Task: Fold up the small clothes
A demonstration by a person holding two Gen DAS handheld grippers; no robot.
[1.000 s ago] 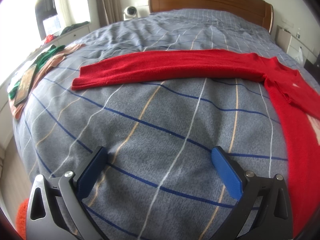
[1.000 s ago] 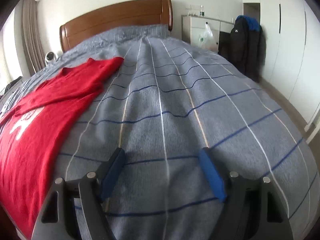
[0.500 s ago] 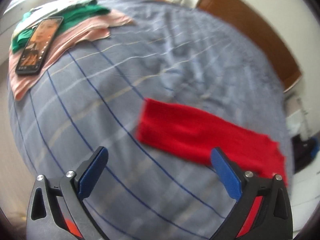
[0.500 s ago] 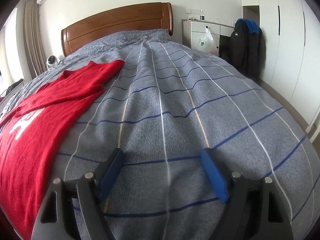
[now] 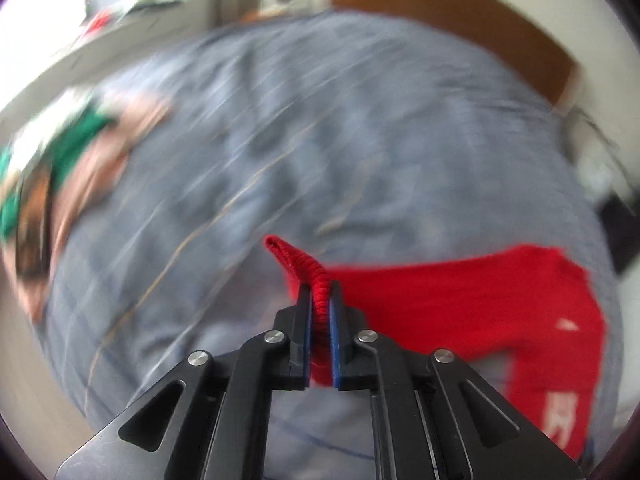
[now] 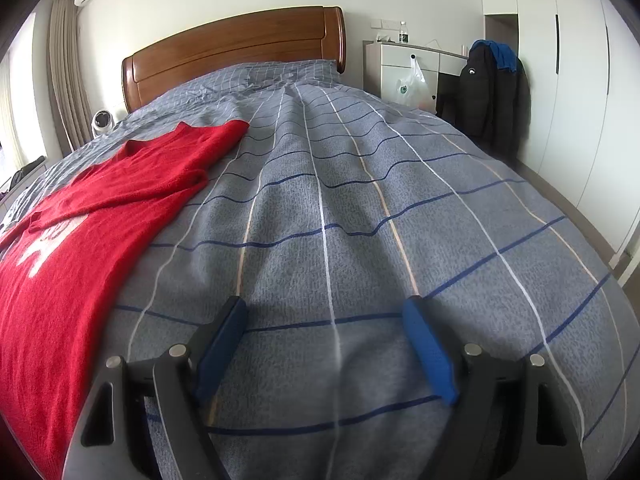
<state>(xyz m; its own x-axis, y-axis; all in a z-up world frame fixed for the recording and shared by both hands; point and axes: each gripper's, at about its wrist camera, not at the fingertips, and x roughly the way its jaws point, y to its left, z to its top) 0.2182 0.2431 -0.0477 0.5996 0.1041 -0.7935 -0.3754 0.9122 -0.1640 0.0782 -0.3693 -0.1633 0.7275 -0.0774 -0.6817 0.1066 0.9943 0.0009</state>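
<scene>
Bedspread (image 6: 360, 208) bears red sweater (image 6: 80, 240); left gripper (image 5: 320, 300) pinches sleeve (image 5: 316, 280), seemingly upward.

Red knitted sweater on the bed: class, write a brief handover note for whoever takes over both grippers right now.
Left gripper: shut on the cuff end of the red knitted sweater, sleeve lifted off the grey checked bedcover.
Right gripper: open, holding nothing, low over bare bedcover to the right of the sweater.
Sweater body lies flat, white print up, its other sleeve folded across the chest.
Done: one sleeve folded, second sleeve gripped.
Left: lay this sleeve across the body, then fold the body.
</scene>
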